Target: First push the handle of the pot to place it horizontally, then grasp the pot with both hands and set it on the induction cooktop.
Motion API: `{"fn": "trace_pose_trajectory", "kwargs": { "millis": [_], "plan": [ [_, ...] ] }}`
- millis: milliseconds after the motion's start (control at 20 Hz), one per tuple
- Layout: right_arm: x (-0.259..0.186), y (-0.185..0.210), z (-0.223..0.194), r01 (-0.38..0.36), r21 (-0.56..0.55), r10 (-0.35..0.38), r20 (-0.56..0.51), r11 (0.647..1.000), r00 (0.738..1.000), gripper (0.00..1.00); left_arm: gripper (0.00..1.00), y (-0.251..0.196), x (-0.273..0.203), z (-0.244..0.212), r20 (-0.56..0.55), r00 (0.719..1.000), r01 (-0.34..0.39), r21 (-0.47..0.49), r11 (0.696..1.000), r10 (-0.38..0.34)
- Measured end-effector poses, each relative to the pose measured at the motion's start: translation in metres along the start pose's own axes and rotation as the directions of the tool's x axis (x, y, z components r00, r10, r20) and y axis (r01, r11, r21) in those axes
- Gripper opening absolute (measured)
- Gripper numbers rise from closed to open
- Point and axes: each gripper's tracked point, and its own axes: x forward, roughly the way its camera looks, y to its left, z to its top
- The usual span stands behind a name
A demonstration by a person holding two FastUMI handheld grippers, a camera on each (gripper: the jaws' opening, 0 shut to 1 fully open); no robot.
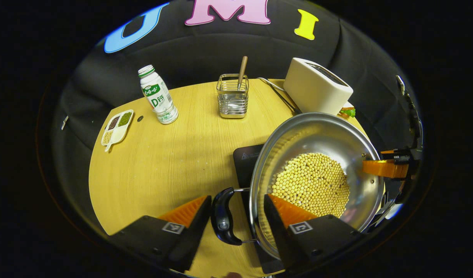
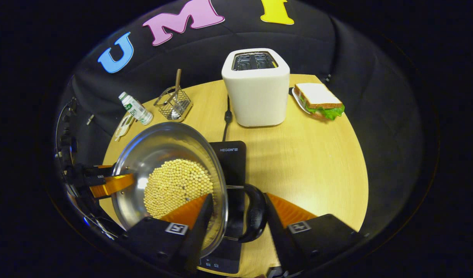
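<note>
A steel pot (image 1: pixel 321 131) holding soybeans (image 1: pixel 311 183) hangs between both grippers over the black induction cooktop (image 1: pixel 246 162); I cannot tell whether it touches the cooktop. My left gripper (image 1: pixel 237 197) is shut on the pot at its black handle (image 1: pixel 222 220), one finger outside the handle and one inside the wall. In the right gripper view, my right gripper (image 2: pixel 238 196) grips the pot (image 2: pixel 159 143) the same way at the opposite black handle (image 2: pixel 256 216), above the cooktop (image 2: pixel 232 158). Each gripper appears at the pot's far rim in the other's view.
On the round wooden table (image 1: pixel 163 166), a white toaster (image 2: pixel 255 92) stands behind the cooktop, its cord alongside. A sandwich on a plate (image 2: pixel 319 100) lies at the right. A milk bottle (image 1: pixel 158 94), a wire utensil holder (image 1: pixel 232 96) and a small divided dish (image 1: pixel 117 125) sit at the back left.
</note>
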Motion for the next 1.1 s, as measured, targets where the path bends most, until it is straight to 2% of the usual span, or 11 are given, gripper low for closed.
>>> {"fn": "trace_pose_trajectory", "kwargs": {
  "millis": [50, 150, 400, 600, 750, 850, 1000, 1100],
  "plan": [
    [-0.002, 0.002, 0.001, -0.011, 0.002, 0.011, -0.001, 1.0, 1.0, 0.98, 0.95, -0.001, -0.001, 0.002, 0.004, 1.0, -0.002, 0.003, 1.0, 0.002],
    [-0.005, -0.001, 0.004, 0.004, 0.001, -0.004, 0.013, 1.0, 1.0, 0.99, 0.99, -0.001, -0.003, 0.002, 0.004, 1.0, -0.014, 0.006, 1.0, 0.014],
    [-0.025, 0.0, 0.017, 0.051, -0.003, -0.051, 0.111, 0.999, 0.993, 0.99, 0.98, -0.003, -0.023, 0.005, 0.043, 0.999, -0.018, -0.005, 1.0, 0.018],
    [-0.061, 0.004, 0.038, 0.097, -0.005, -0.093, 0.252, 0.995, 0.963, 0.99, 0.99, -0.004, -0.053, 0.016, 0.128, 0.991, -0.028, -0.011, 1.0, 0.029],
    [-0.096, 0.01, 0.057, 0.131, -0.011, -0.118, 0.361, 0.991, 0.925, 0.99, 0.98, -0.009, -0.087, 0.032, 0.236, 0.972, -0.021, -0.017, 1.0, 0.024],
    [-0.123, 0.016, 0.071, 0.156, -0.022, -0.13, 0.442, 0.987, 0.887, 0.99, 0.98, -0.01, -0.112, 0.042, 0.309, 0.951, -0.024, -0.014, 1.0, 0.027],
    [-0.168, 0.027, 0.086, 0.189, -0.04, -0.136, 0.553, 0.981, 0.822, 0.99, 0.98, -0.013, -0.148, 0.054, 0.419, 0.907, -0.021, -0.015, 1.0, 0.026],
    [-0.193, 0.034, 0.092, 0.209, -0.045, -0.139, 0.607, 0.977, 0.782, 0.98, 0.98, -0.01, -0.177, 0.061, 0.499, 0.866, -0.022, -0.033, 0.999, 0.035]
  ]
}}
